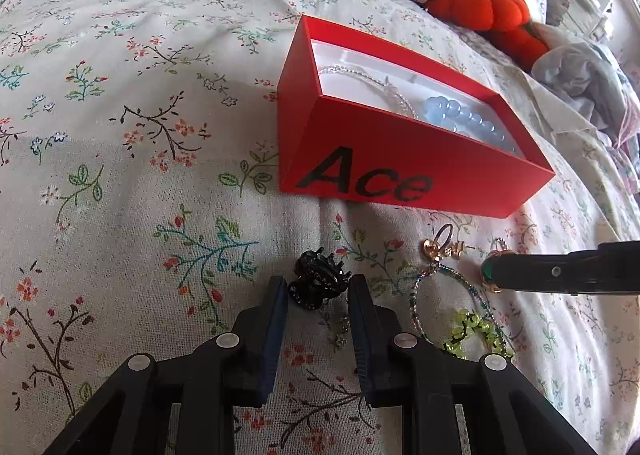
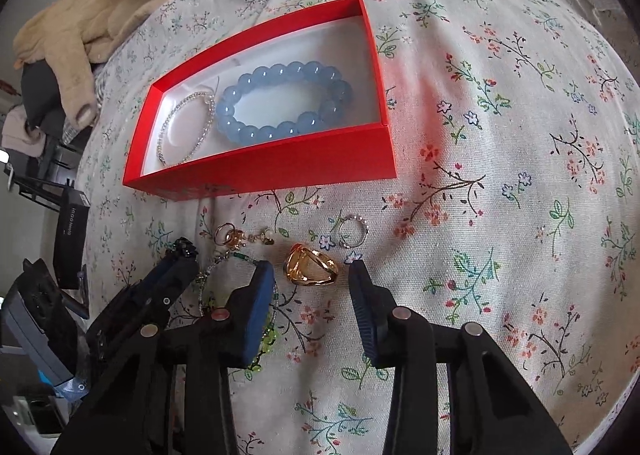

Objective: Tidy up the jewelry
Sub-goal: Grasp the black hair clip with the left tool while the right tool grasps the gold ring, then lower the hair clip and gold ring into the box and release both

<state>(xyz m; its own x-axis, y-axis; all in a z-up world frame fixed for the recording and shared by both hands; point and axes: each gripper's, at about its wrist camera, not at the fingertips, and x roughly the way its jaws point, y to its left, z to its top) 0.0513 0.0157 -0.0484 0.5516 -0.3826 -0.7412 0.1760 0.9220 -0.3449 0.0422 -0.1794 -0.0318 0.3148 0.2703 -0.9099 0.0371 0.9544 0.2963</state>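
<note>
On the flowered bedspread (image 2: 500, 135), to the left, the red box (image 2: 280, 165) already keeps two pieces: a thin crystal bracelet (image 2: 182, 129) and a blue bead bracelet (image 2: 284, 103). I judge the task is partly done; several pieces wait outside. My left gripper (image 1: 318, 289) is open, and the black hair claw (image 1: 318, 281) sits between its tips, not yet squeezed. More to the right lie gold earrings (image 2: 240, 237), a beaded hoop (image 1: 448, 295) and a silver ring (image 2: 353, 231). My right gripper (image 2: 312, 275) is open around the gold ring (image 2: 310, 265).
</note>
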